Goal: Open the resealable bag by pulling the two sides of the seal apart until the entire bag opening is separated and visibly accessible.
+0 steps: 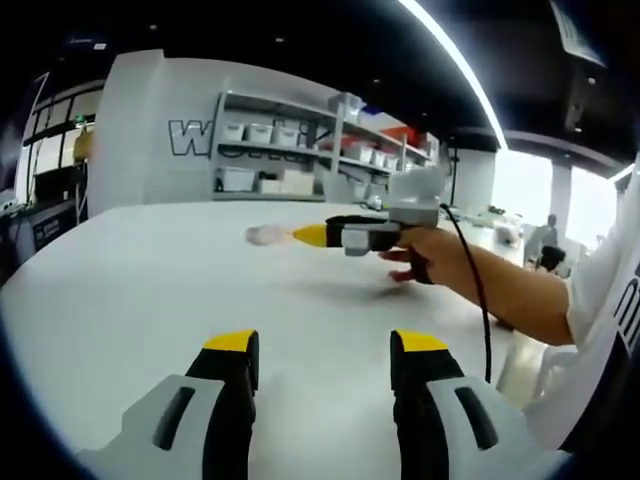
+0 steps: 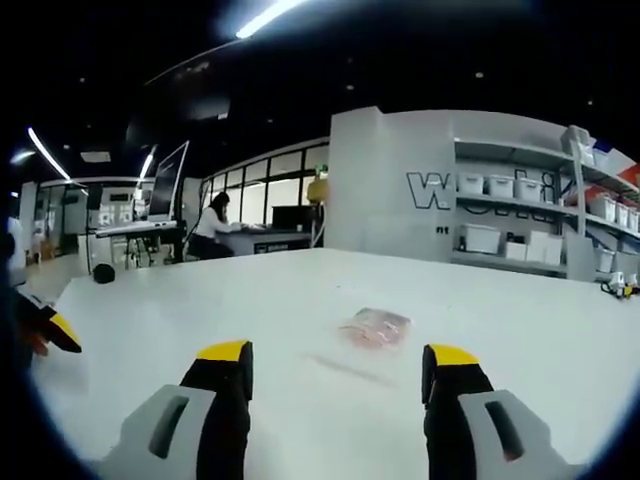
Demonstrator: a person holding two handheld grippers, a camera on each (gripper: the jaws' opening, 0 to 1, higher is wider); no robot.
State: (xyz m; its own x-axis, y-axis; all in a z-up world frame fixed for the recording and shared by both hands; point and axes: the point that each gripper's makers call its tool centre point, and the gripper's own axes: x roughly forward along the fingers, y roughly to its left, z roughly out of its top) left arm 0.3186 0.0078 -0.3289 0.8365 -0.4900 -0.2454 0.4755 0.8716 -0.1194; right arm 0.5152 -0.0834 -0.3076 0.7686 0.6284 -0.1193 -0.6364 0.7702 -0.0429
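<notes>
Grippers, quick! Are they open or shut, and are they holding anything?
Left gripper: open, holding nothing, above the white table.
Right gripper: open, holding nothing, aimed at the bag.

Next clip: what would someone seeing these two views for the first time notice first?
A small clear bag lies alone on the broad white table, ahead of the open right claw in the right gripper view. In the left gripper view the right claw reaches toward the bag, held by a hand, while the left claw hangs open over bare tabletop. Storage shelves line the back wall.
</notes>
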